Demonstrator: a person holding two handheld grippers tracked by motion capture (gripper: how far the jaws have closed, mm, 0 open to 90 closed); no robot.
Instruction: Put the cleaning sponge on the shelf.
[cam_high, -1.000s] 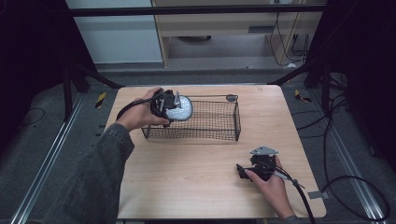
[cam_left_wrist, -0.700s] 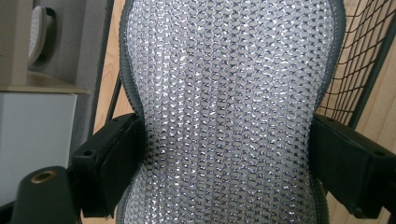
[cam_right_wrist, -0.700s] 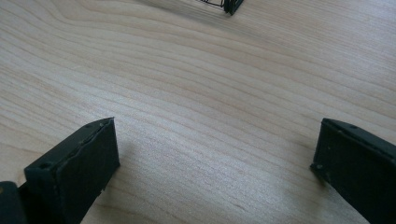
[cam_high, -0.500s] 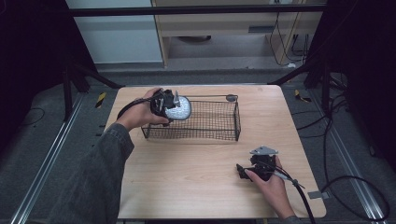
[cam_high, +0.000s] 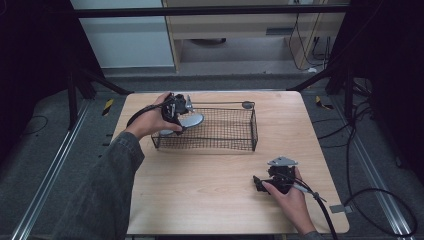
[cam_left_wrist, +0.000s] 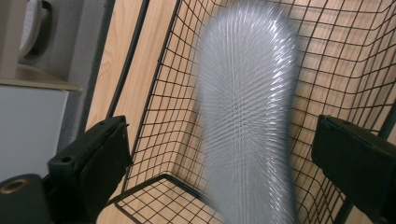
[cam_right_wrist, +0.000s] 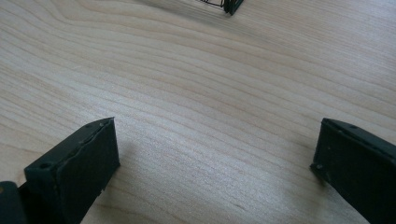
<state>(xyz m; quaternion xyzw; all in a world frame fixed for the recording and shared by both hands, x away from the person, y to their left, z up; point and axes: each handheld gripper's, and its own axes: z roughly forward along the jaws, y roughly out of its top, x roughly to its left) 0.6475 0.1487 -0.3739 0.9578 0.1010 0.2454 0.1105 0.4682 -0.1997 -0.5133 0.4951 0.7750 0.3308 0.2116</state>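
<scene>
A silvery round mesh object (cam_high: 190, 121) lies tilted at the left end of the black wire basket (cam_high: 235, 142). My left gripper (cam_high: 176, 111) hovers over that end of the basket, held in a hand. In the left gripper view the silvery mesh object (cam_left_wrist: 247, 116) is motion-blurred between the two wide-apart jaws of the left gripper (cam_left_wrist: 224, 144), touching neither, with the basket's wire wall (cam_left_wrist: 154, 116) behind it. My right gripper (cam_high: 257, 184) rests low on the wooden table (cam_high: 200, 190) at the front right. The right gripper (cam_right_wrist: 215, 149) stands open with only bare wood between its jaws.
A small grey round piece (cam_high: 247, 105) sits at the basket's far right corner. The basket's near corner (cam_right_wrist: 232, 5) shows at the top of the right gripper view. Cables trail on the floor to the right of the table (cam_high: 365, 200).
The silvery mesh object has tipped from upright at the left gripper down into the basket's left end. The right gripper has not moved.
</scene>
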